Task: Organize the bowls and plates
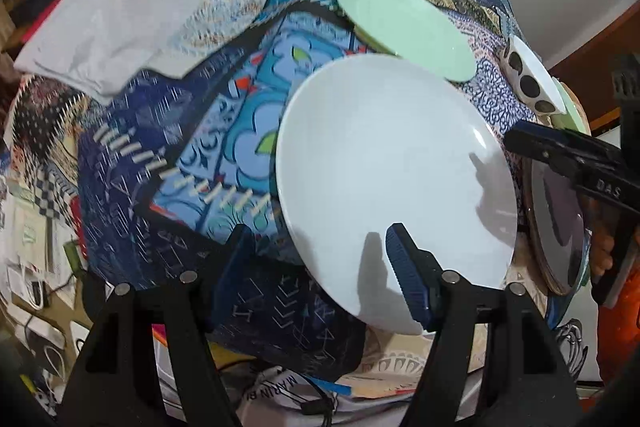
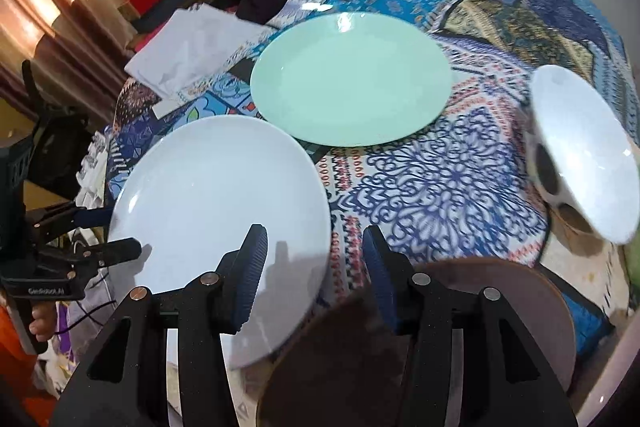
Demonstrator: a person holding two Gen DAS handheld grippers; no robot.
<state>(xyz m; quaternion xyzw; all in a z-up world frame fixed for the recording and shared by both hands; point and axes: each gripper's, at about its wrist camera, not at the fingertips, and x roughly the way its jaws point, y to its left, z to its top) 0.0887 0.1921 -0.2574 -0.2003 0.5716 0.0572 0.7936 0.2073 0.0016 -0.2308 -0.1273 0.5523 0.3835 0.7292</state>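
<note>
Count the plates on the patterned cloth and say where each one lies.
3. The white plate lies nearest the left tongs; the mint green plate lies beyond it, mid-table; the dark plate lies under the right tongs. The dotted bowl may hide more.

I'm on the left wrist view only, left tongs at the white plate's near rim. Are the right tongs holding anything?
Observer: No. The right tongs are open and empty. One finger is over the white plate, the other over the brown plate.
Operator: I see the spotted bowl side-on. Anything inside?
Observer: Nothing. The spotted bowl shows a bare white interior.
Operator: How do my tongs look from there?
Observer: The left tongs are open, with one finger over the white plate's rim and the other off the plate.
</note>
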